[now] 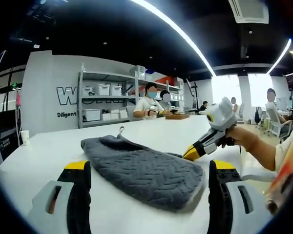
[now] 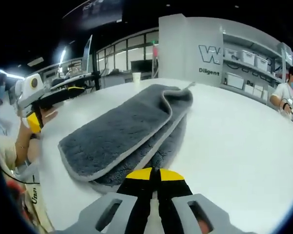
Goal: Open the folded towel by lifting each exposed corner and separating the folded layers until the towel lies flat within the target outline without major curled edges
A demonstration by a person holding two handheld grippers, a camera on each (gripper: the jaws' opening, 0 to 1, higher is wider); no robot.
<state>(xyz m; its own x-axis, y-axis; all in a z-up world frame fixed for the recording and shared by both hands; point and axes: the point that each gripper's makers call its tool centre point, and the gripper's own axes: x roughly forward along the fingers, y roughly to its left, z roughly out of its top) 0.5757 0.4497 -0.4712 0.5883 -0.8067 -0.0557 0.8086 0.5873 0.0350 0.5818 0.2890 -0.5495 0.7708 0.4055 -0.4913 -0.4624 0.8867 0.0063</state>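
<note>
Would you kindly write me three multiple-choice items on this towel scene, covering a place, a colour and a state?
1. Where does the towel lie?
A. On the white table
B. On a shelf
C. On the floor

2. What colour is the towel?
A. Red
B. Dark grey
C. Yellow

3. How does the right tool stand?
A. Wide open around the towel
B. Shut, tips together at the towel's edge
C. Holding a cup

Key: 1 A, the left gripper view shows it resting on the tabletop between the open left tool jaws. 2 B, both views show dark grey cloth with a paler hem. 3 B, the right gripper view shows its yellow tips pressed together beside the folded layers.
</note>
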